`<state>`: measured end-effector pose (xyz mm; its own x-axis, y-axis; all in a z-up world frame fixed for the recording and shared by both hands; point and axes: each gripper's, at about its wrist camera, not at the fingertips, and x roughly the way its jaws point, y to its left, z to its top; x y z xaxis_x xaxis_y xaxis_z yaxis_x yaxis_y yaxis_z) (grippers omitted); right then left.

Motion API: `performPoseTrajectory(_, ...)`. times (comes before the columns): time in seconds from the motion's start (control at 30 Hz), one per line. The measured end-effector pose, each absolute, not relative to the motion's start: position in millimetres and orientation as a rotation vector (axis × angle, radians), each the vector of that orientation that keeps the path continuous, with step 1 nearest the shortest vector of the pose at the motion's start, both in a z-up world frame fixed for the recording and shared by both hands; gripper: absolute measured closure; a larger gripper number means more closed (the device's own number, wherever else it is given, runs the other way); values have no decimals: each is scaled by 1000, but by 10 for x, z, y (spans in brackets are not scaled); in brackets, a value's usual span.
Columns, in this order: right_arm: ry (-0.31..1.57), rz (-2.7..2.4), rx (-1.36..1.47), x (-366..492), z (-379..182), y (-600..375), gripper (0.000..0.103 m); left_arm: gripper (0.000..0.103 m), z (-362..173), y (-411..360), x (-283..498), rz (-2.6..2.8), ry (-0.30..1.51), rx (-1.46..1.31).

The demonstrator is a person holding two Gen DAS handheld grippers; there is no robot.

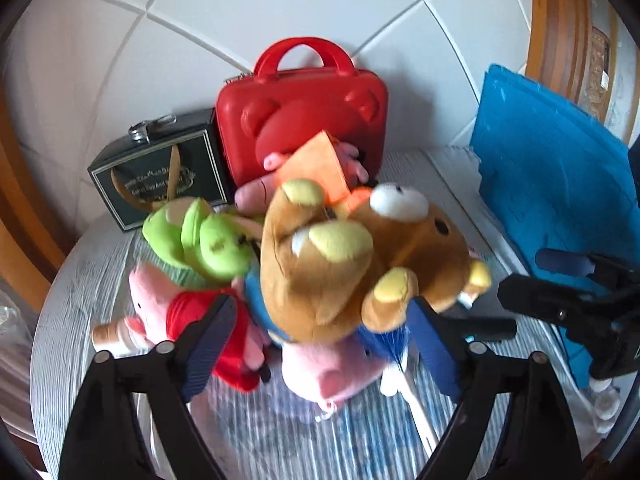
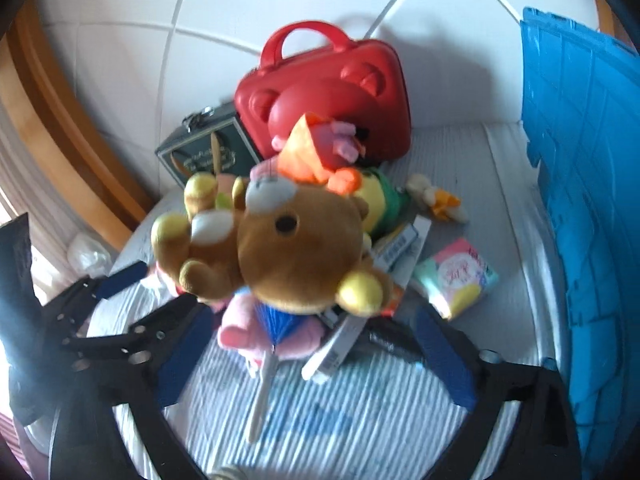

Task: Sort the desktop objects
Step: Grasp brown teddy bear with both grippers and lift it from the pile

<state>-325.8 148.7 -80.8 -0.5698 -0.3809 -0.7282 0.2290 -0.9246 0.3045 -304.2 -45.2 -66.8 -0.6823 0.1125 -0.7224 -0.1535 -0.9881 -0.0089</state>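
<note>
A: Item one, the brown bear plush (image 1: 352, 256). Where is it?

B: On top of the toy heap, at the middle of the striped surface (image 1: 80, 280), tipped over with its yellow paws up. It shows between the jaws in both wrist views, blurred; whether any pad touches it I cannot tell.

A: Jaws?

B: Left gripper (image 1: 316, 356) spread wide, its blue pads either side of the pile. Right gripper (image 2: 316, 360) likewise spread wide, nothing pinched.

A: Beneath the bear?

B: A pink pig plush in blue (image 1: 336, 372) lying under it, a pink pig plush in red (image 1: 192, 320) just to its left, a green plush (image 1: 204, 240) behind that one. An orange-clad pink plush (image 2: 320, 148) leans at the back of the heap.

A: Behind the heap?

B: A red carry case (image 1: 304, 120), upright against the white wall, and a dark green box (image 1: 160, 168) touching its left side.

A: To the right?

B: A blue crate (image 2: 580, 200) at the edge, a pastel packet (image 2: 456, 276) lying flat near it, a small pale duck toy (image 2: 436, 198), and flat white boxes (image 2: 400, 248) partly under the bear.
</note>
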Motion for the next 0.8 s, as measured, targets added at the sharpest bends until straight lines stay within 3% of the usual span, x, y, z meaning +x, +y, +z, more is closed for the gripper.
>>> performPoseTrajectory(0.1, -264, -2487, 1248, -3464, -834, 1425, 0, 5, -747, -465, -3330, 2714, 82, -1237)
performPoseTrajectory(0.2, -269, -2476, 1282, -3691, -903, 1340, 0, 5, -997, -455, -3600, 2672, 121, -1360)
performPoseTrajectory(0.33, -239, -2494, 1345, -3992, -1048, 1221, 0, 5, -1145, -549, -3724, 2647, 35, -1336)
performPoseTrajectory(0.43, -320, -2344, 1404, -4211, -1251, 1133, 0, 5, -1239, -561, -3795, 2643, 66, -1353)
performPoseTrajectory(0.57, -219, -2272, 1584, -4320, -1551, 938, 0, 7, -1511, -460, -3831, 2619, 196, -1419)
performPoseTrajectory(0.8, -242, -2371, 1395, -4117, -1203, 1076, 0, 8, -1241, -747, -3640, 2718, 48, -1264)
